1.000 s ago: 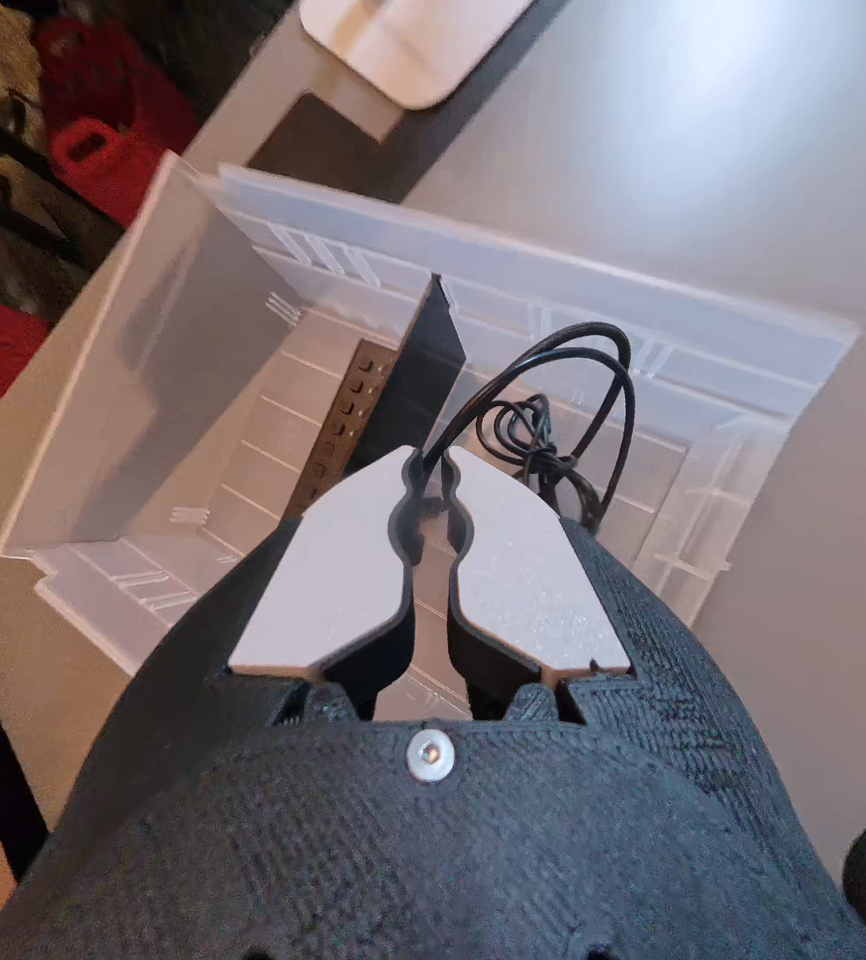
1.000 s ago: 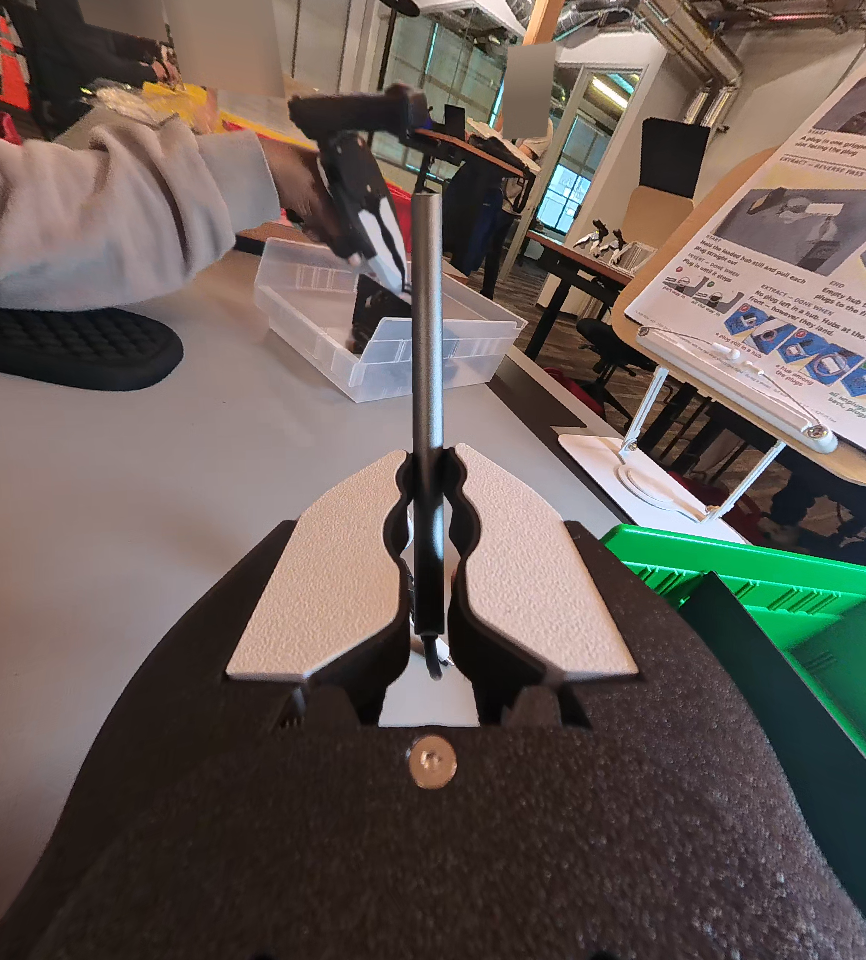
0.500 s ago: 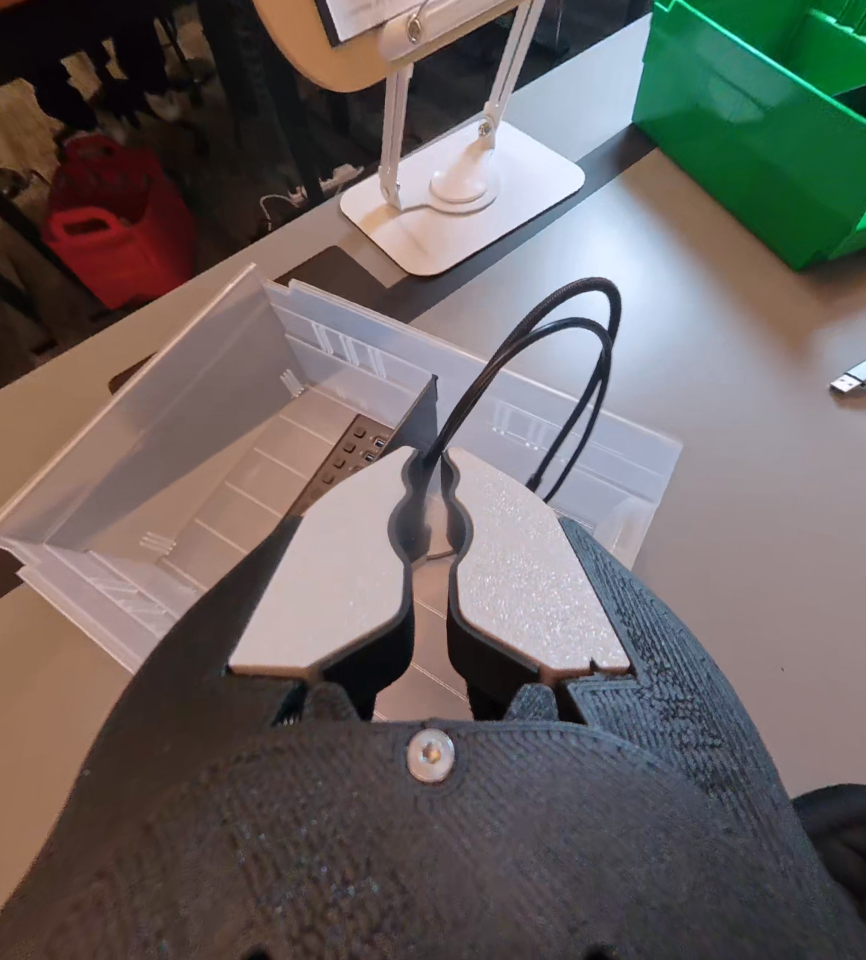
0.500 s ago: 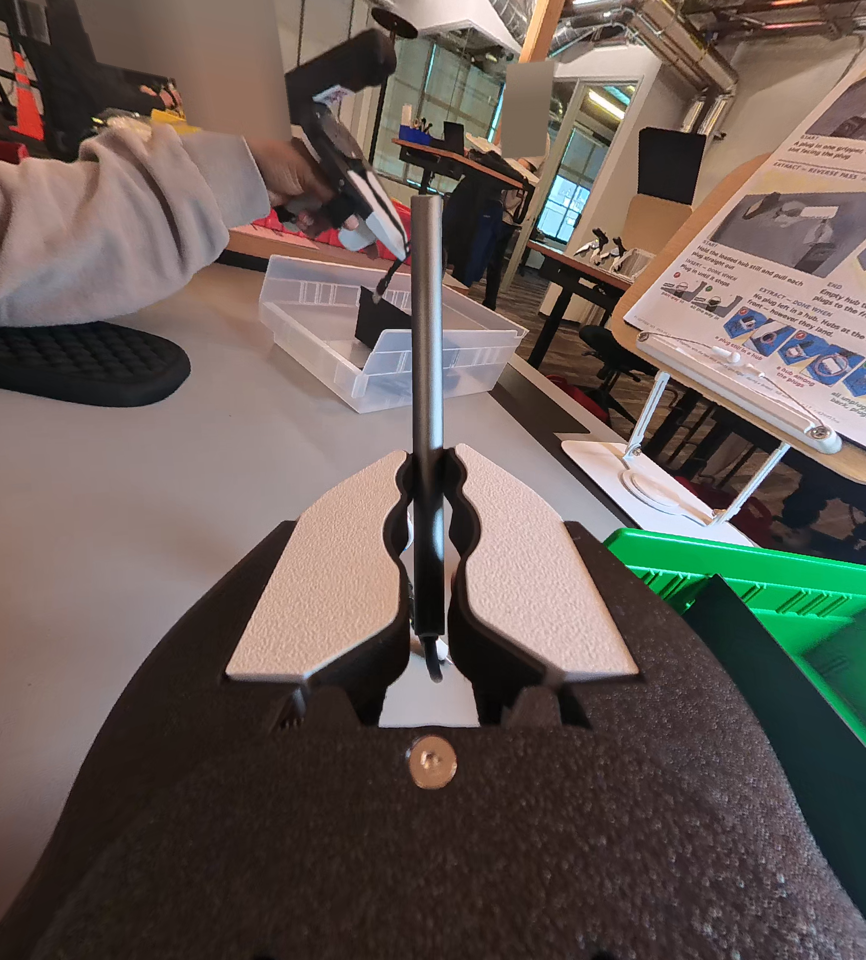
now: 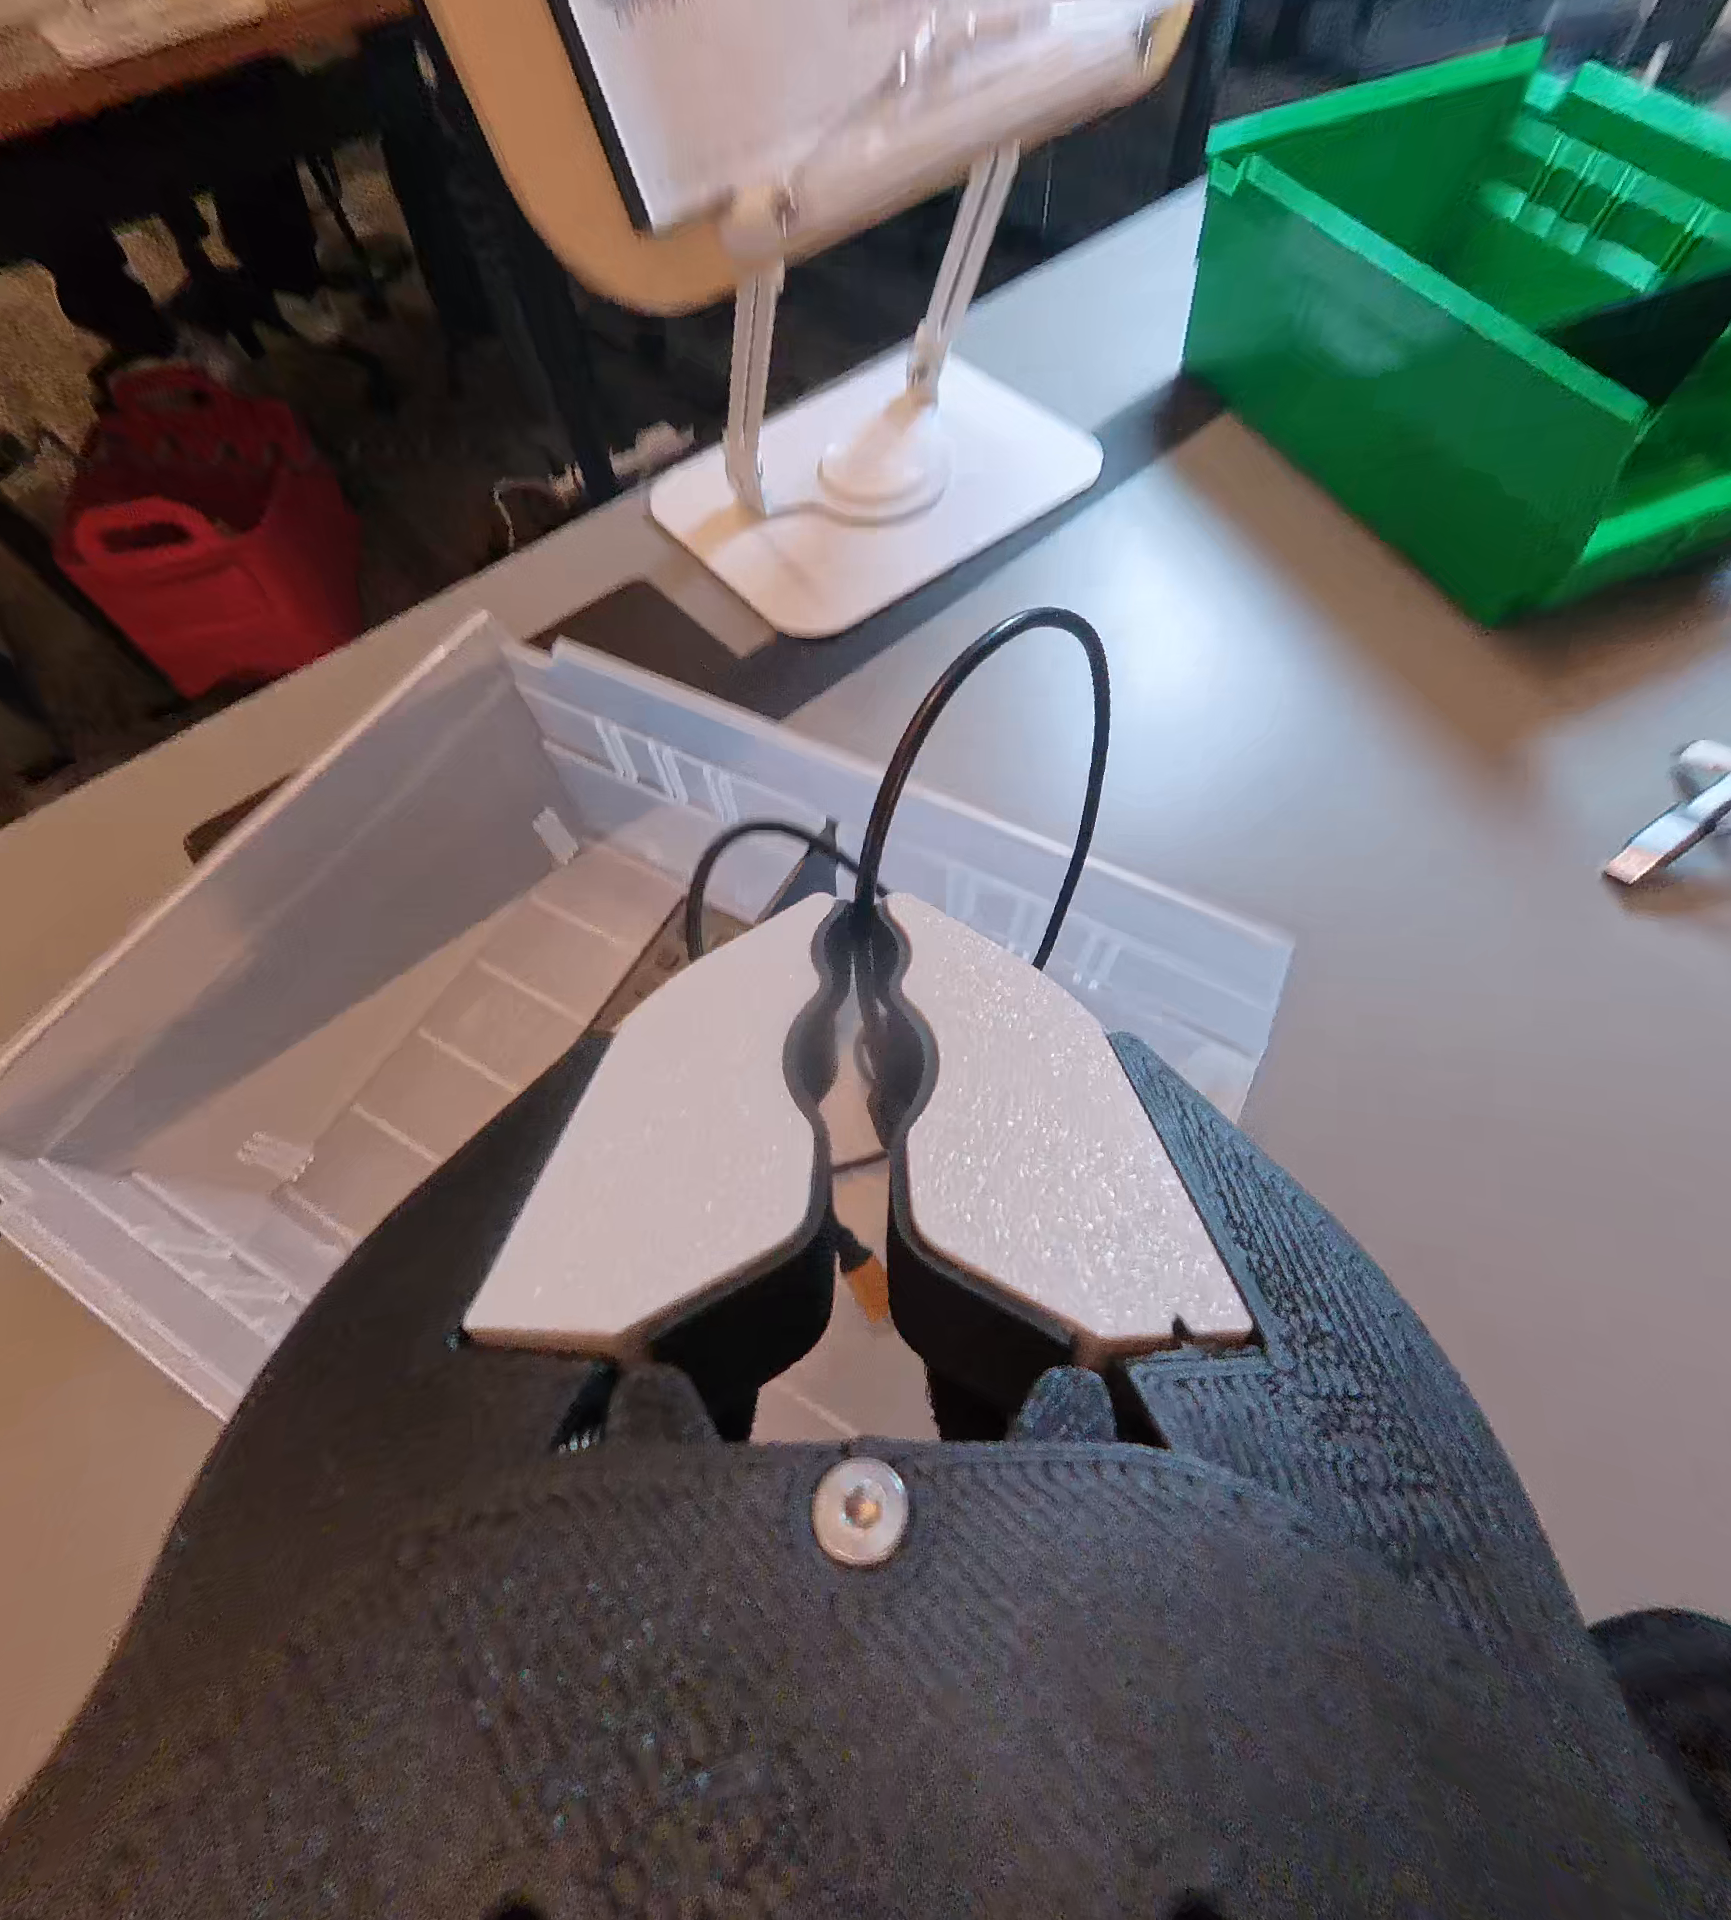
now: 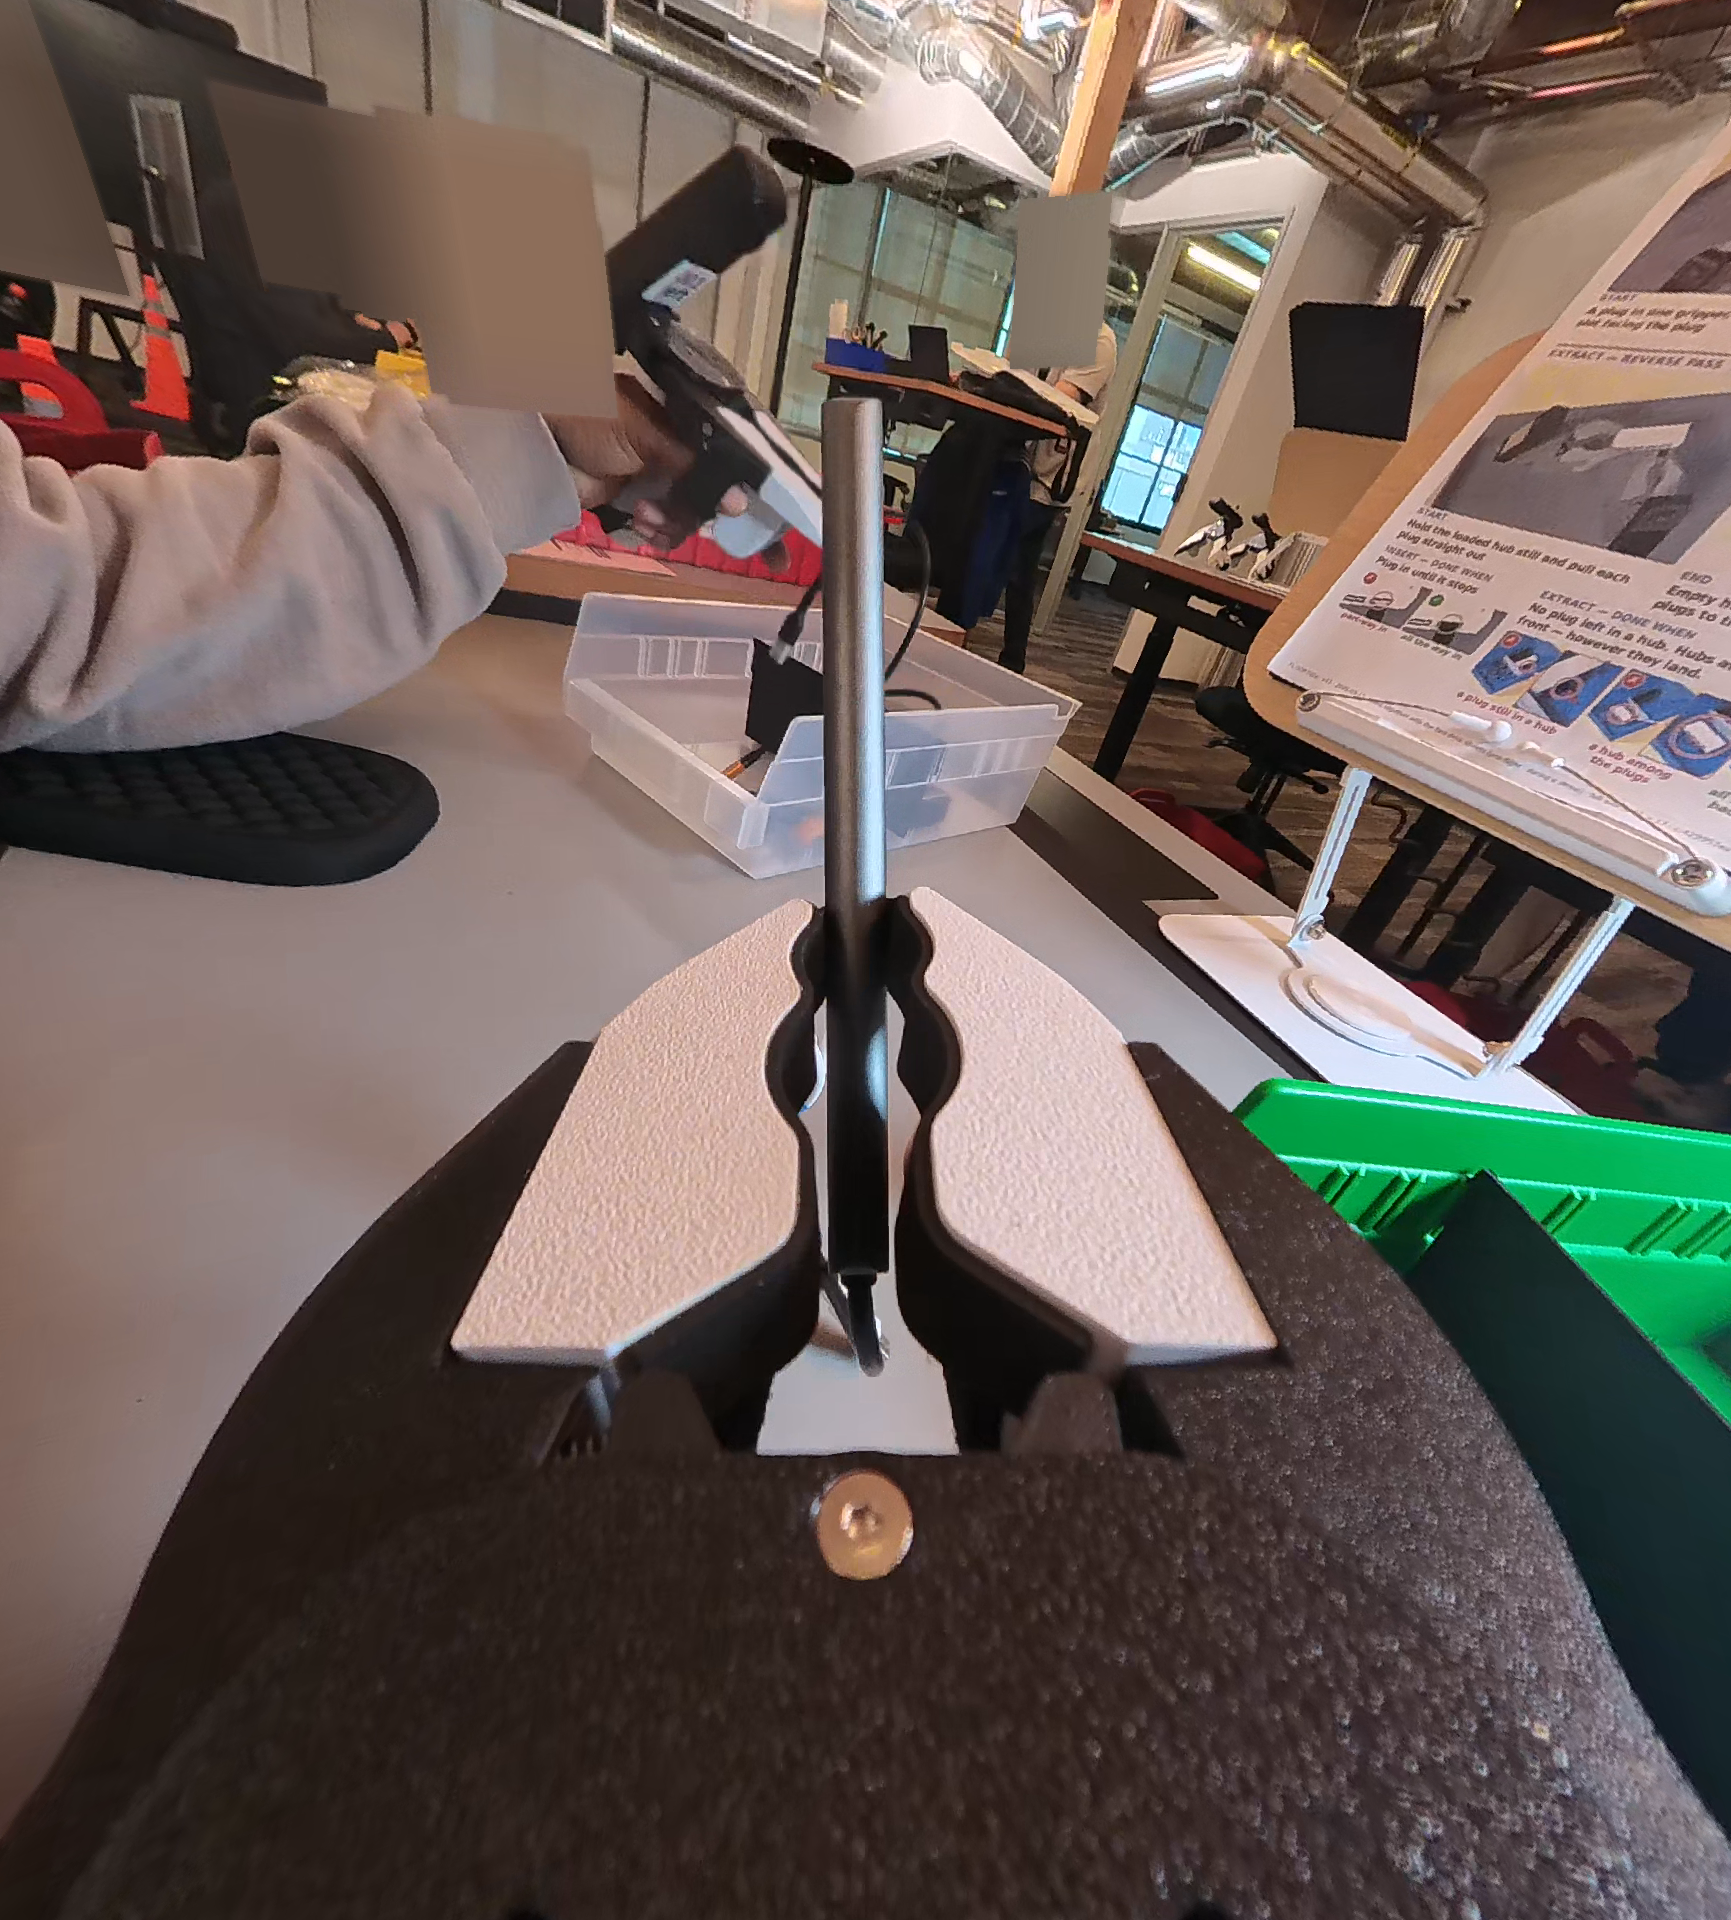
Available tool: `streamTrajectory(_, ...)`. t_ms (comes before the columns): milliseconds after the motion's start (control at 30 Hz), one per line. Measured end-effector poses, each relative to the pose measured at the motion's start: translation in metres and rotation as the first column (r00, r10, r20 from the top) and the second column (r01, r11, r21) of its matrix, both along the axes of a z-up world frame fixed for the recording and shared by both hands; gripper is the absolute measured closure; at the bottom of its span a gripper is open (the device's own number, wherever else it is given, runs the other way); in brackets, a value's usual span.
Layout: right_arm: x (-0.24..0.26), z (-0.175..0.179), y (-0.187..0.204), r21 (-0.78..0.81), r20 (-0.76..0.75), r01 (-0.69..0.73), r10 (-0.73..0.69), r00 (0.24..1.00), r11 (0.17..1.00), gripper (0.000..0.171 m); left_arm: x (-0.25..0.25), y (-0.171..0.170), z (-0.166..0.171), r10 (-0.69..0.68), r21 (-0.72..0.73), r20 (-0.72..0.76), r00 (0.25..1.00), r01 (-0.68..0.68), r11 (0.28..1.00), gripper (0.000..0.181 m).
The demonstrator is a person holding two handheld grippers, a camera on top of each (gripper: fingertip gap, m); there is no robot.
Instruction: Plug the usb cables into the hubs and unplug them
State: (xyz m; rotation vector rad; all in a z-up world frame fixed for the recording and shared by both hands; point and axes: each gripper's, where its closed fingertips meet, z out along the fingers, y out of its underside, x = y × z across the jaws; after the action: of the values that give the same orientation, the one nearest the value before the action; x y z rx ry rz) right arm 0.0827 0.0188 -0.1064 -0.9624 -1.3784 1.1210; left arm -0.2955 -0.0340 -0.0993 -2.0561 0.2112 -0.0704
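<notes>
Two bins: clear tray holds black cables; left tongs pinch cable, right tongs clamp hub.

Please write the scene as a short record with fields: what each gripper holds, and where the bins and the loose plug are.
left gripper: shut on black cable, raised over clear bin
right gripper: shut on grey hub, held edge-on, upright
clear bin contents: black divider, more cable
green bin: far right on table
loose plug: on table, right of clear bin

Both claw-mounted views face the clear bin.
</notes>
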Motion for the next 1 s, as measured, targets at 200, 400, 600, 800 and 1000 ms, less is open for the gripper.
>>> streamTrajectory(200,0.003,0.006,0.002,-0.033,-0.032,-0.008,0.007,0.999,0.999,0.161,0.017,-0.009,0.054,-0.049,0.199,0.072,0.996,0.034,0.979,0.178)
streamTrajectory(400,0.007,0.015,0.002,-0.064,-0.08,-0.026,0.021,0.997,0.998,0.161,0.094,-0.016,0.082,-0.308,0.261,0.111,0.945,0.272,0.926,0.178)
streamTrajectory(600,0.018,0.028,0.012,-0.11,-0.15,-0.026,0.009,0.989,0.994,0.161,0.23,-0.004,-0.007,-0.649,-0.065,0.196,0.735,0.67,0.739,0.178)
streamTrajectory(800,0.024,0.034,0.018,-0.112,-0.172,-0.012,-0.007,0.985,0.994,0.161,0.282,0.019,-0.117,-0.643,-0.387,0.118,0.756,0.632,0.671,0.177)
streamTrajectory(1000,0.021,0.036,0.004,-0.128,-0.192,-0.082,0.056,0.98,0.988,0.161,0.29,0.039,-0.076,-0.624,-0.139,0.011,0.781,0.619,0.773,0.152)
